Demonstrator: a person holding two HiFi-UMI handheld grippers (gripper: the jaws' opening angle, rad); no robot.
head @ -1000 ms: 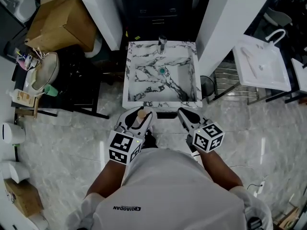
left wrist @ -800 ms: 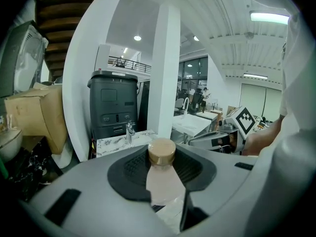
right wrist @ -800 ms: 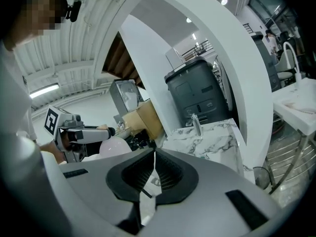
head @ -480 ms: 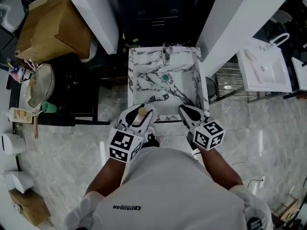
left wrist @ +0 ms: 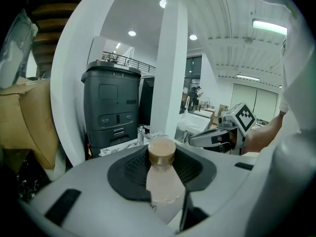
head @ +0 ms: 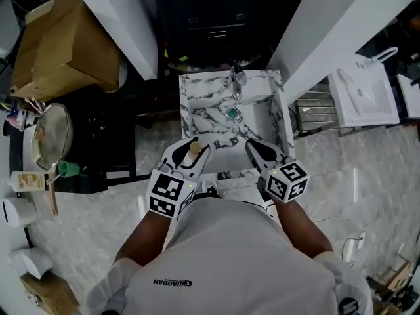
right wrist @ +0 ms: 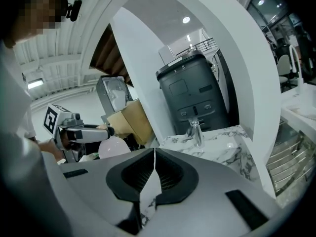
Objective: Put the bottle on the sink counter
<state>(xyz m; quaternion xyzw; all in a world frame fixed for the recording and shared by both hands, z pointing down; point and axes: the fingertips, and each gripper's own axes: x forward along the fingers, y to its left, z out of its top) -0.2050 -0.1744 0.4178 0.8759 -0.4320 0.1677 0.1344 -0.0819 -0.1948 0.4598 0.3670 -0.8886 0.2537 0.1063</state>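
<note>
A small bottle (head: 193, 148) with pale pinkish contents and a tan cap stands upright between the jaws of my left gripper (head: 189, 151), which is shut on it. In the left gripper view the bottle (left wrist: 162, 177) fills the gap between the dark pads, cap up. My right gripper (head: 255, 147) is beside it, shut with nothing in it; its jaws meet in the right gripper view (right wrist: 154, 169). Both gripper tips hang over the front part of the marble-patterned sink (head: 186, 104), whose chrome faucet (head: 237, 81) stands at the back rim.
A dark cabinet (head: 210, 18) stands behind the sink between two white pillars. A cardboard box (head: 59, 51) and a black shelf with a bowl (head: 46, 140) and a green cup (head: 67, 169) are at the left. A white basin (head: 364, 97) stands at the right.
Both grippers have moved forward from the sink's front edge to over its basin, the bottle still held in the left one. The sink sits closer in the head view.
</note>
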